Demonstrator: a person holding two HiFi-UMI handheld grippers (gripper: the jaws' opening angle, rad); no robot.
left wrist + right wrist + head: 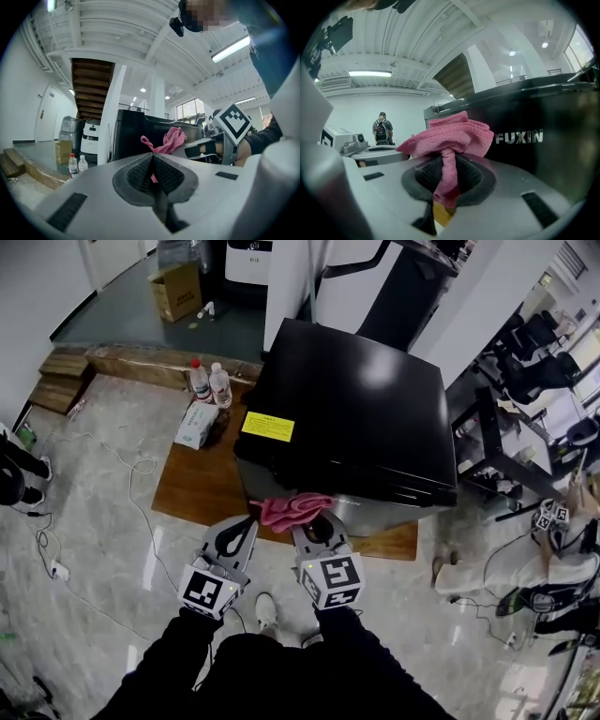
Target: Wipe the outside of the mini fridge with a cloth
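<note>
Right gripper view: cloth [451,135] between jaws.

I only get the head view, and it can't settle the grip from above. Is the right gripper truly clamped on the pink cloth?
Observer: Yes. The right gripper is shut on the pink cloth, with a fold pinched in its jaws.
Operator: And the left?
Observer: The left gripper is shut too, and a sliver of the same cloth shows in its jaws.
Operator: Any lettering on the fridge?
Observer: FUXIN, on the mini fridge's dark face.
</note>
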